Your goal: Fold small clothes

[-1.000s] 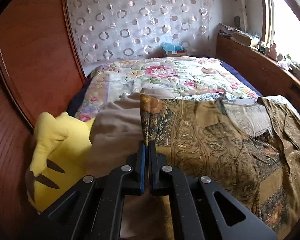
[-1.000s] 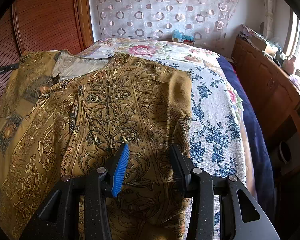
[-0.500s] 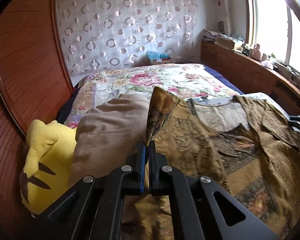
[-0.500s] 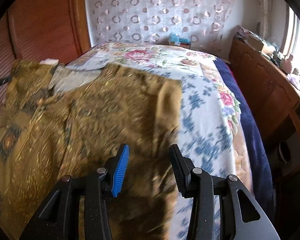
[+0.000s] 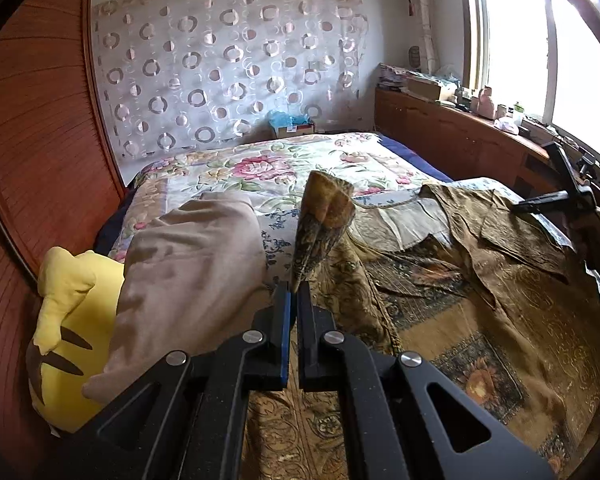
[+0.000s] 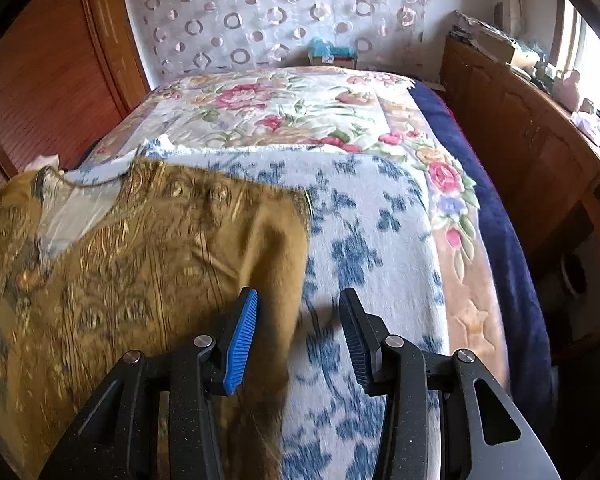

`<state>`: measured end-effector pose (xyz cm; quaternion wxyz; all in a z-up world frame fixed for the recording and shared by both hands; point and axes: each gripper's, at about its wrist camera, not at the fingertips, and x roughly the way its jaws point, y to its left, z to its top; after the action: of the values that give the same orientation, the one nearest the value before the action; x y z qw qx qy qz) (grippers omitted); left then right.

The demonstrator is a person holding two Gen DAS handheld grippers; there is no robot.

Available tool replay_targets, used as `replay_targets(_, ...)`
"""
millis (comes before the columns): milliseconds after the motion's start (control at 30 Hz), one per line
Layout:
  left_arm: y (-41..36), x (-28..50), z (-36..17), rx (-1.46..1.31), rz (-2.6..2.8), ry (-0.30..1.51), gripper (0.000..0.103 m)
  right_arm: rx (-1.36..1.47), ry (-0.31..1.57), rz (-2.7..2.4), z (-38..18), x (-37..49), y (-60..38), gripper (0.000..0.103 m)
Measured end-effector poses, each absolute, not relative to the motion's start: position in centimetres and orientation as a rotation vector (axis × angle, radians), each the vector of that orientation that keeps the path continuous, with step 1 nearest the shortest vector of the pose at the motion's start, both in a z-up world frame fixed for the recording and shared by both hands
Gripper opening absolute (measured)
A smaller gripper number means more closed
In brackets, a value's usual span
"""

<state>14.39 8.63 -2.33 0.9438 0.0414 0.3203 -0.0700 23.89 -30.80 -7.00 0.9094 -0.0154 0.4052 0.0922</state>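
Two grippers work one garment, an ochre patterned blouse [image 5: 480, 320] spread across the bed [image 6: 380, 220] on a blue-flowered white blanket [image 6: 360, 248]. The left gripper [image 5: 293, 296] has its jaws together, clamped on a corner of the blouse, and that corner now stands up as a cone of cloth above the jaws, where a second ago it lay flat on the bed; the fold looks to be under way, with the lifted edge ready to be carried over the body of the garment. The right gripper [image 6: 298, 320] has slid sideways off the cloth: a second ago its jaws straddled the patterned fabric, and now they stand apart and empty over the blouse's right-hand edge, one jaw above the ochre cloth and the other above bare blanket. That probably puts it in place to take the opposite side, though it holds nothing yet. In the left wrist view the blouse's neckline and pale lining [image 5: 400, 220] lie open toward the headboard end, and its far side runs close to the bed's edge near the wooden cabinet [image 5: 460, 136]. Open room lies ahead, on the floral quilt [image 5: 260, 168]. To the left it is tighter: a beige garment [image 5: 188, 264] and a yellow plush toy [image 5: 72, 320] lie just beside the blouse, against the wooden wall panel [image 5: 28, 160], so a fold carried that way would land on them.
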Motion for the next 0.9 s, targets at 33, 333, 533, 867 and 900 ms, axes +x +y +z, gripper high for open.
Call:
replay_targets(33, 8.5, 14.3, -2.4, 0.084, -0.145, 0.653, 0.003, -0.029, 0.837, 0.194, -7.0, 24.1, -30.7, 0.044)
replay_targets(333, 9.0, 11.4, -1.8, 0.045, -0.15, 0.61, 0.003, -0.141, 0.815, 0.28, -6.4, 23.1, -28.6, 0.004)
replay_targets(533, 10.4, 7.1, -1.0, 0.002, -0.138, 0.556, 0.003, -0.11, 0.624, 0.36, -2.9, 15.6, -29.0, 0.004)
replay_targets(867, 13.7, 1.2, -1.5, -0.098, -0.091, 0.537, 0.002, -0.089, 0.495, 0.407, -4.0, 2.9, -32.0, 0.004)
replay_targets(900, 14.0, 0.7, -1.5, -0.107, -0.086, 0.534, 0.002, -0.094, 0.492, 0.408, -4.3, 2.3, -32.0, 0.004)
